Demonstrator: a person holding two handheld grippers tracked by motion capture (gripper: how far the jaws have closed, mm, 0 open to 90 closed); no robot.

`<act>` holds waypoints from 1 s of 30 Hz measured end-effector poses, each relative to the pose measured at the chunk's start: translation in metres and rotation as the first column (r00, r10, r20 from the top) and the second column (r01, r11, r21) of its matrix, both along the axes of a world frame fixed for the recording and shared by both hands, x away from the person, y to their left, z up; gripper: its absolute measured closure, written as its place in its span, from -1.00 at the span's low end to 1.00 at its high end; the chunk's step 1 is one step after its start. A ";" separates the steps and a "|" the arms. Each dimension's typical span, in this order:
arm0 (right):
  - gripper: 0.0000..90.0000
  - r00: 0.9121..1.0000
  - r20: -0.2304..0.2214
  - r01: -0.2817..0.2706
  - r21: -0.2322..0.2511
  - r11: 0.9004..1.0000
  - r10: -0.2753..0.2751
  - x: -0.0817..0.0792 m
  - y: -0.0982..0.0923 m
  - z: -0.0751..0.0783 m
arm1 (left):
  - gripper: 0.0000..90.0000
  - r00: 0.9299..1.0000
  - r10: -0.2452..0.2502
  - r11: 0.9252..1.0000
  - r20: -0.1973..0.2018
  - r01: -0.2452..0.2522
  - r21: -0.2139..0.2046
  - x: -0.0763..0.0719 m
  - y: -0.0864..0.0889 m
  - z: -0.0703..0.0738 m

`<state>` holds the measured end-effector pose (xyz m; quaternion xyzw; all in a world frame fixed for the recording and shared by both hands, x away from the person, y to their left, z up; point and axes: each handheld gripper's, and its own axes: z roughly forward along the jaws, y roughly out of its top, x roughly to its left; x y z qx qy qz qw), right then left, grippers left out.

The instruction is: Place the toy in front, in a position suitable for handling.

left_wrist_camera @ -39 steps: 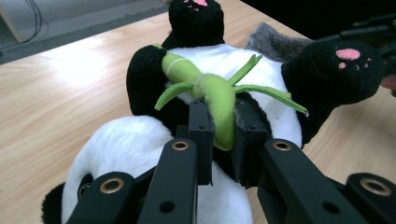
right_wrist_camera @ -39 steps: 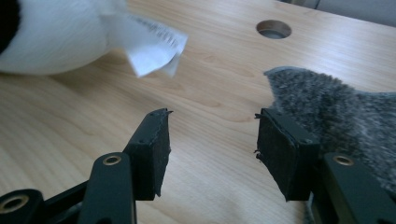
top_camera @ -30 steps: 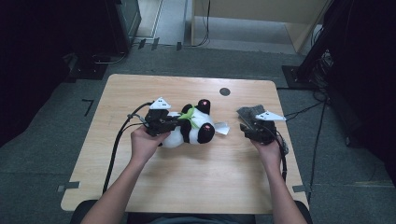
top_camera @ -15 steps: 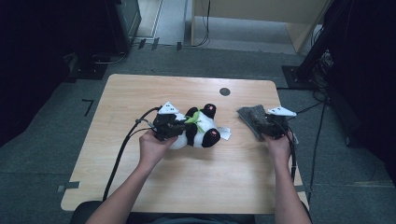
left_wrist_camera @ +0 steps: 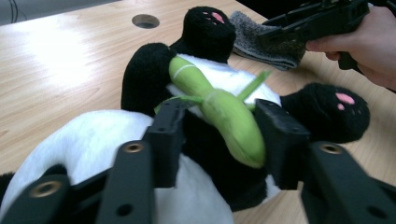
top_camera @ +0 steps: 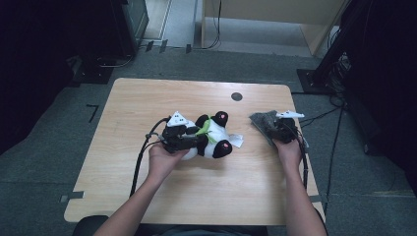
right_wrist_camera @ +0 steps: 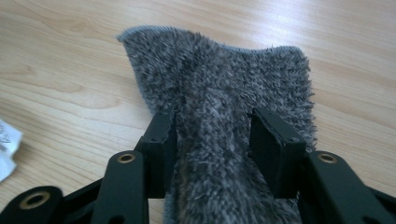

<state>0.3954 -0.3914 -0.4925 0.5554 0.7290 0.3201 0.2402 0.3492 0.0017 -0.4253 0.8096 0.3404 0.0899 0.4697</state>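
Left jaws: we saw the left gripper just opening, partly spread around a smooth green stalk.
Right jaws: the right gripper was closing, pinching a shaggy grey cloth.
Toy: plush panda, mid-table.

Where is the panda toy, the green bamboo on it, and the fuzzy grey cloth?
Panda toy (top_camera: 214, 140), high view, on its white belly.
Green bamboo (left_wrist_camera: 231, 119), left gripper view, on the thick middle of the stalk.
Grey cloth (right_wrist_camera: 224, 88), right gripper view, on the raised fold in its middle.
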 end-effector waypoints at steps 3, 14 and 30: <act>0.27 1.000 -0.013 0.013 0.002 1.000 -0.013 0.004 -0.002 -0.003 | 0.01 1.000 0.000 1.000 0.024 -0.001 0.010 -0.002 -0.001 -0.001; 0.67 0.998 -0.058 -0.007 -0.012 1.000 0.006 0.011 -0.002 -0.006 | -0.26 0.998 -0.007 1.000 0.063 0.007 -0.005 -0.007 0.005 -0.001; 0.72 0.995 -0.035 -0.082 0.145 0.986 0.088 -0.005 0.006 0.027 | -0.71 0.998 0.037 0.999 0.051 -0.036 -0.024 -0.015 0.034 -0.002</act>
